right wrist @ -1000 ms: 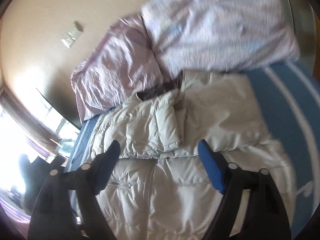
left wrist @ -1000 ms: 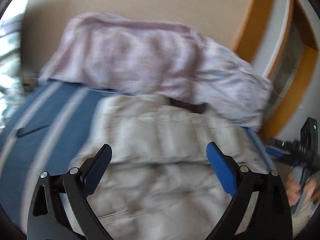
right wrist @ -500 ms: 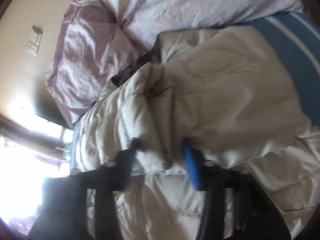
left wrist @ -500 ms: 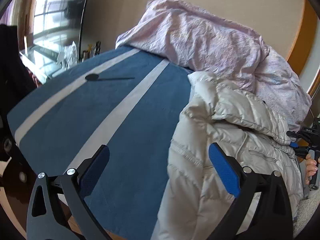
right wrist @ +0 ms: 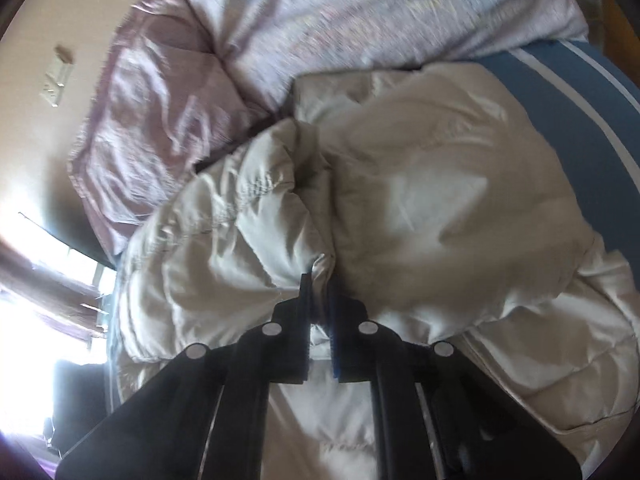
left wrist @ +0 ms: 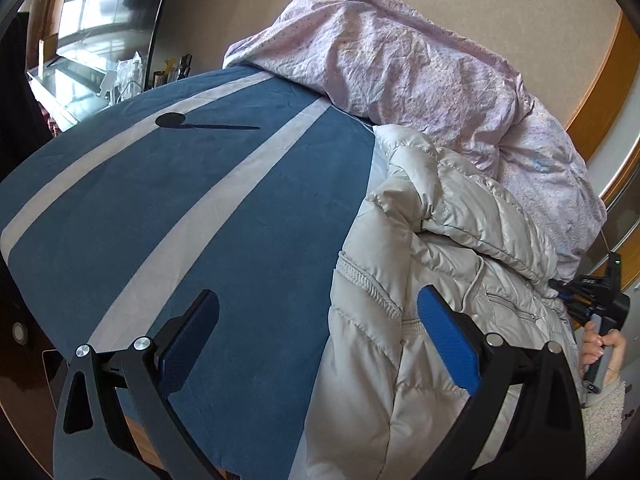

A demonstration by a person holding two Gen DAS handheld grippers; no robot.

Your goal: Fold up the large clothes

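Observation:
A light beige puffer jacket [left wrist: 432, 280] lies on a blue bed sheet with pale stripes [left wrist: 200, 216], partly folded over itself. My left gripper [left wrist: 316, 332] is open and empty, held above the jacket's left edge and the sheet. My right gripper [right wrist: 320, 280] is shut on a fold of the jacket [right wrist: 248, 240] near its quilted sleeve. The right gripper also shows at the far right of the left wrist view [left wrist: 596, 304], held in a hand.
A crumpled pink quilt [left wrist: 400, 64] is heaped at the head of the bed against the wall, touching the jacket's top. A dark spoon-shaped mark [left wrist: 200, 123] lies on the sheet. A glass counter with bottles [left wrist: 120, 76] stands past the bed's left side.
My right gripper closed from wide open onto a fold of the jacket. My left gripper swung left, so more blue sheet shows, and stayed open.

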